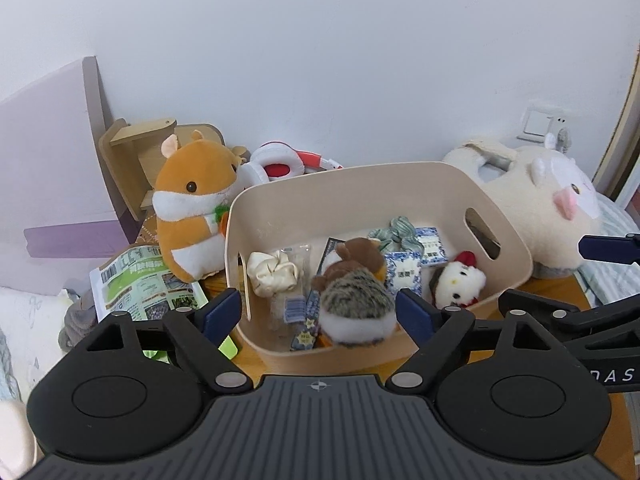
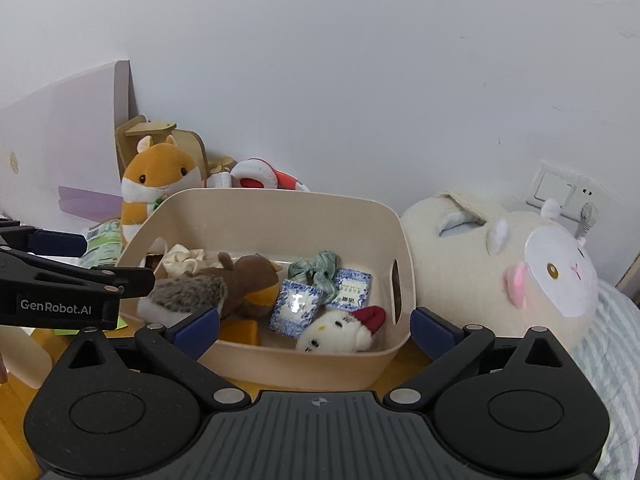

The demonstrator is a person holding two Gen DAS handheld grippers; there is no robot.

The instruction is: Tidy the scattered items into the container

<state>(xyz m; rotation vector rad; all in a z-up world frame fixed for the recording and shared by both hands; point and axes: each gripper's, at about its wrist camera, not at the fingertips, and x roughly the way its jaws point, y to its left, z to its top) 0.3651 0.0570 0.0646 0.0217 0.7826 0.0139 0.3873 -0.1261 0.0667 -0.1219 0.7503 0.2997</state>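
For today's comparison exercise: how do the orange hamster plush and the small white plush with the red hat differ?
The hamster sits upright outside the bin; the white plush lies inside it. The hamster is orange and white and looks larger; the white plush is mostly white with a red hat. Both are soft toys.

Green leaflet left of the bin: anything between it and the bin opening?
Yes. The orange hamster plush stands beside the green leaflet, against the bin near its left wall. A path over the front-left rim looks clear. Both jaws stand open and empty.
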